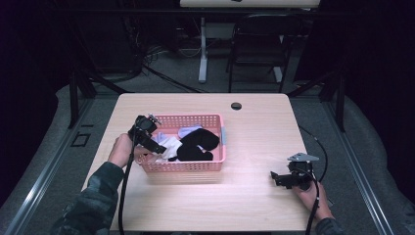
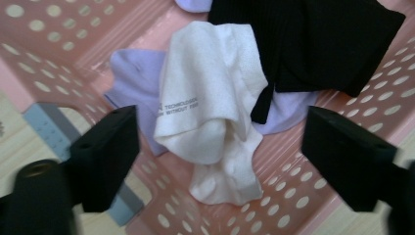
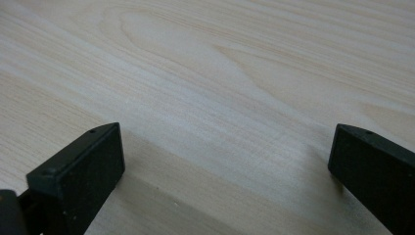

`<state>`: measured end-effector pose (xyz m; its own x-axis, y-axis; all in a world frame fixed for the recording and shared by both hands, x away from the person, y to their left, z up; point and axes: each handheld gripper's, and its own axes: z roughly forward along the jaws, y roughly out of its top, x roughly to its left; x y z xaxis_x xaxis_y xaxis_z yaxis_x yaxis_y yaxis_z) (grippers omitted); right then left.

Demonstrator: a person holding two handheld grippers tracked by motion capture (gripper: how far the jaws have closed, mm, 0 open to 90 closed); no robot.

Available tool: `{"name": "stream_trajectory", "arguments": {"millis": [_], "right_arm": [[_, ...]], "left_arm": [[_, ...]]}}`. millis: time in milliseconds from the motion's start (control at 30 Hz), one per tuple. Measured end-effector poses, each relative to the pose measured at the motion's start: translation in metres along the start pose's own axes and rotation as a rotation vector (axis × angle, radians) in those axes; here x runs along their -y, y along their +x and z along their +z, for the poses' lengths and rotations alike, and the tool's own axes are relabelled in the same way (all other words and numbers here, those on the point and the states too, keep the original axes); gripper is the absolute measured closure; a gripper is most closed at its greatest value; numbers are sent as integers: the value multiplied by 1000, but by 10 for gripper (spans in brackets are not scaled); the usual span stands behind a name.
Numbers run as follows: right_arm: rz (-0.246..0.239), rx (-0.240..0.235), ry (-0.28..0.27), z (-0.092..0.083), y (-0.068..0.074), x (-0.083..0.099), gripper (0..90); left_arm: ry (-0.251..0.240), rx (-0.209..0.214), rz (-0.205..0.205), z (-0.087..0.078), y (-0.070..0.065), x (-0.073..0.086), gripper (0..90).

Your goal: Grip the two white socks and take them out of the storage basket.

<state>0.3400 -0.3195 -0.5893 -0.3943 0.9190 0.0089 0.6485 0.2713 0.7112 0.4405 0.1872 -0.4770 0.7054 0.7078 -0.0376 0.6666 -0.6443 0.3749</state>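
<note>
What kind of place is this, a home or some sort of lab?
Most likely a lab or recording workspace, not a home. A bare wooden table stands inside a dark metal frame, cables trail across the carpeted floor, and a pink basket of socks is the one thing laid out.

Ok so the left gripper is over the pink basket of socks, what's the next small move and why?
Probably lower the left gripper a little and close on the white sock. Its jaws stand open on either side of that sock, not yet pressing it, and it lies on top in the pink basket.
</note>
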Motion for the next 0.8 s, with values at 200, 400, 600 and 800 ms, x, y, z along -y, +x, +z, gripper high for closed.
{"name": "stream_trajectory", "arguments": {"millis": [200,400,600,800], "right_arm": [[0,0,0,0,0,0,0],[1,1,0,0,0,0,0],[1,2,0,0,0,0,0],[0,0,0,0,0,0,0]], "left_arm": [[67,-1,1,13,0,-5,309],[125,-21,4,26,1,-6,430],[139,-17,4,30,5,-6,644],[133,-13,10,29,7,-6,790]]}}
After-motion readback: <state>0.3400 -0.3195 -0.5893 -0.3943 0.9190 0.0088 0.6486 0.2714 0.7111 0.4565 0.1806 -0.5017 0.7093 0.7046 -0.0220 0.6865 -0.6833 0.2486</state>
